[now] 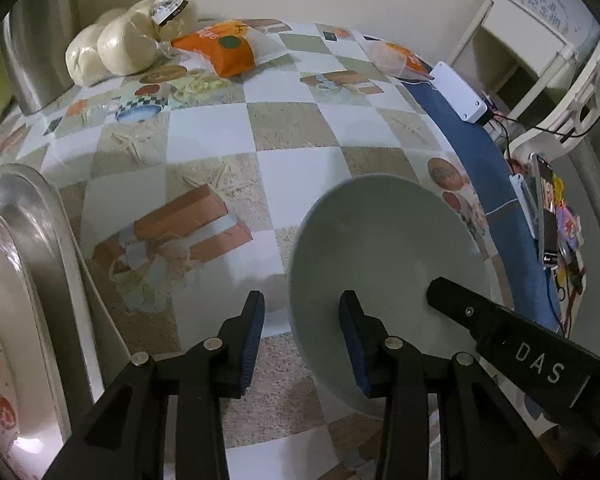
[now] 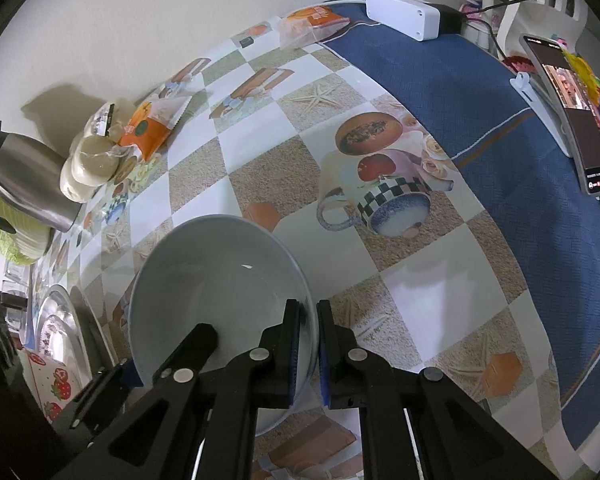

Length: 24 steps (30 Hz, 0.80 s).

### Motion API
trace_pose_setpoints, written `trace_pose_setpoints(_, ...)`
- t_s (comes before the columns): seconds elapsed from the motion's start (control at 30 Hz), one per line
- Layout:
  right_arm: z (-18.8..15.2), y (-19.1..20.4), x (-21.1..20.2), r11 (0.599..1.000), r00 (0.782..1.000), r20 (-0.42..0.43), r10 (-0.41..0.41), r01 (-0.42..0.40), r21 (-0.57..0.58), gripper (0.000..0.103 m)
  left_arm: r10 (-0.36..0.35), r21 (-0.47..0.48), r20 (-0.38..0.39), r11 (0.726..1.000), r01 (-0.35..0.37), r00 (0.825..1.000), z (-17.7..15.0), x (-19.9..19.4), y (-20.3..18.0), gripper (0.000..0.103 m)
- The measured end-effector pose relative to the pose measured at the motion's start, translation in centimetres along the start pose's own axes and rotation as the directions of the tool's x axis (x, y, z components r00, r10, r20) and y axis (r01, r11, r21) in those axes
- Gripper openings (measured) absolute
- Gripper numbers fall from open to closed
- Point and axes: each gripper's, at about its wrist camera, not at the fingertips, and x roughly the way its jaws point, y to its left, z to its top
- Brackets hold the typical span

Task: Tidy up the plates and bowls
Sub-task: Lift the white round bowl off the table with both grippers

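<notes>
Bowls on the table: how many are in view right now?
1: the pale bowl on the checked tablecloth, its rim clamped by the right gripper. Dishes at the frame edge may hide others.

open checkered tablecloth [image 1: 204,136] ahead; bowl [image 1: 380,248] right, metal tray [image 1: 48,240] left block.

Dim soft light, fisheye bending, dark corners
</notes>
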Motion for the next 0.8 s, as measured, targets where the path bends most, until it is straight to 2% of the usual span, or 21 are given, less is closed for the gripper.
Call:
trace_pose_setpoints(0.53, 0.05, 0.16, 0.25, 1.0, 1.0, -0.016, -0.003, 0.003, -0.015, 0.01, -0.061, -0.041, 0.005, 0.997, 0.061, 0.998, -0.01, 0.15, 0.42, 0.037)
trace_pose_setpoints(0.67, 0.09, 0.21, 0.46, 1.0, 0.999, -0.029, 0.018, -0.019, -0.017, 0.01, -0.082, -0.044, 0.01, 0.996, 0.083, 0.997, 0.09, -0.06, 0.35, 0.03)
trace_pose_setpoints(0.8, 0.04, 0.36, 0.59, 0.999, 0.998, -0.042, 0.046, -0.047, -0.021, 0.01, -0.076, -0.049, 0.015, 0.996, 0.077, 0.997, 0.22, -0.2, 0.58, 0.03)
